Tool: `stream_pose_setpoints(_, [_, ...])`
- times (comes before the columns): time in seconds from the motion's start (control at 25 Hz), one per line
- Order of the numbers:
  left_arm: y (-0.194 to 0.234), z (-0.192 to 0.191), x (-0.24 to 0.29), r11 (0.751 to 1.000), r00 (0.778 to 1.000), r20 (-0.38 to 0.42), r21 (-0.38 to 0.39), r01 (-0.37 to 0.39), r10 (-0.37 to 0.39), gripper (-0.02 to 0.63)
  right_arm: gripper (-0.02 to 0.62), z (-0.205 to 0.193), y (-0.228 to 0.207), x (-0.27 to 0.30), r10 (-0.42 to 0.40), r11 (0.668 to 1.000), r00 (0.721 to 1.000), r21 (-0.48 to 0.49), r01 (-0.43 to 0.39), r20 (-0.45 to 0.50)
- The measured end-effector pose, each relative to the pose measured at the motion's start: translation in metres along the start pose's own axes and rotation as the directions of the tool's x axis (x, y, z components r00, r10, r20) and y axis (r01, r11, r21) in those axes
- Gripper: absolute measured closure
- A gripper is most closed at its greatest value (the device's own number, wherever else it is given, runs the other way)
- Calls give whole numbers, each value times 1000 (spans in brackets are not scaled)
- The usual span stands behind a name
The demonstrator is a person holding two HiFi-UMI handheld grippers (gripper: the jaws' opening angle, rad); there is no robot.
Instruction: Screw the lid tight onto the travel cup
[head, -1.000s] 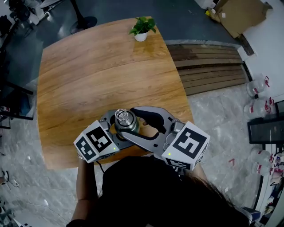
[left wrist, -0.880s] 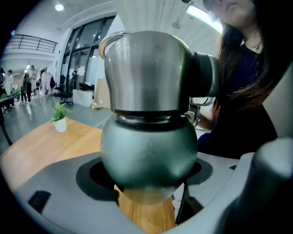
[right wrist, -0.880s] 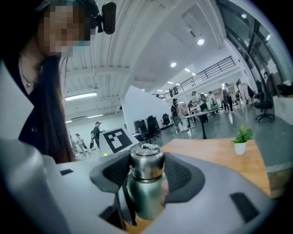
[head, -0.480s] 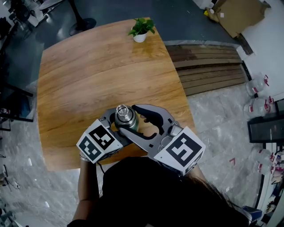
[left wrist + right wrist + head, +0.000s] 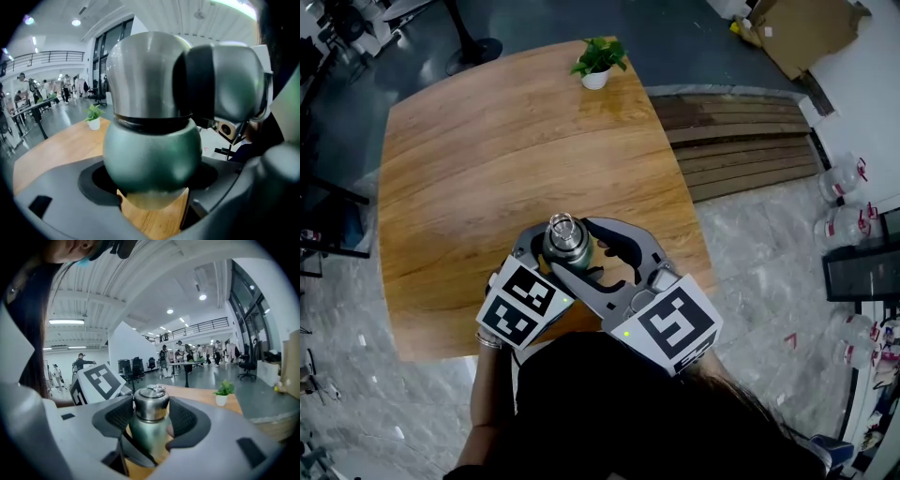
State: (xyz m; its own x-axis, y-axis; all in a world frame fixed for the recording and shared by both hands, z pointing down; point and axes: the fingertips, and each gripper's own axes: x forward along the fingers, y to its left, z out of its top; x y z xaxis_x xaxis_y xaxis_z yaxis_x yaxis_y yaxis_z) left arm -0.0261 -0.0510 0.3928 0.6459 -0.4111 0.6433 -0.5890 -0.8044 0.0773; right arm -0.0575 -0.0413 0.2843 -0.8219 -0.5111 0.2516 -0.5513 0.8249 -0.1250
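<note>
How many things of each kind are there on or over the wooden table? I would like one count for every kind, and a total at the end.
cup: 1
lid: 1
potted plant: 1
grippers: 2, the left gripper shut on the cup, the right gripper shut on the lid
Total: 5

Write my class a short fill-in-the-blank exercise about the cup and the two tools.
1. The left tool grips the cup by its ___ body.
2. The right tool clamps its steel ___.
3. The cup stands on a ___ table.
4. A potted ___ stands at the table's far edge.
Missing words: green; lid; wooden; plant.
</note>
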Motion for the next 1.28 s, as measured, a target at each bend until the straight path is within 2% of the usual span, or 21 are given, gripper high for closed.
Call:
stream_pose_setpoints(0.12, [-10,-1,-4,994,995,14,32,100,-101,222,362,1,3,-4,70,997,998,23,-70,5])
stream_pose_setpoints(0.2, [-14,-2,-6,991,993,7,52,121,-122,222,362,0,5,-6,82,997,997,9,-82,-4])
stream_pose_setpoints(0.28, [-10,-2,-3,996,997,-1,46,82,-82,222,362,-1,2,-4,52,999,999,-9,-52,-10])
stream_pose_setpoints(0.44, [5,-1,-1,998,998,-18,11,-56,56,222,362,0,-4,0,-43,999,999,-15,43,-7])
stream_pose_setpoints(0.52, [7,-1,0,996,996,-21,11,-84,84,222,362,1,-3,0,-46,999,999,-7,46,4])
stream_pose_setpoints(0.6, [3,0,-1,999,1000,0,6,-31,31,222,362,3,1,-2,4,1000,1000,26,-5,16])
stream_pose_setpoints(0.72, [-12,2,-7,994,993,51,11,109,-110,222,362,-1,8,-6,100,993,995,57,-100,-3])
stream_pose_setpoints(0.8, [-17,4,-9,990,988,65,18,140,-140,222,362,1,10,-6,105,994,994,35,-105,0])
stream_pose_setpoints(0.88, [-11,5,-7,996,994,56,3,90,-90,222,364,1,7,-4,59,998,998,8,-59,-2])
stream_pose_setpoints(0.96, [1,3,-5,1000,1000,25,-13,-5,6,222,364,-1,2,-2,-1,1000,1000,-12,1,-20])
stream_pose_setpoints(1.04, [12,-1,-4,995,995,-15,1,-100,100,222,364,-5,0,0,-41,999,999,-36,40,-36])
stream_pose_setpoints(1.08, [14,-2,-4,992,992,-27,14,-124,124,222,364,-6,0,1,-42,998,999,-40,40,-34])
stream_pose_setpoints(1.16, [12,-1,-4,994,994,-20,20,-104,104,222,362,-3,1,-1,-5,1000,1000,-12,5,-15])
stream_pose_setpoints(1.28, [1,5,-6,1000,1000,26,11,1,-1,222,362,1,3,-4,56,998,998,24,-56,-1])
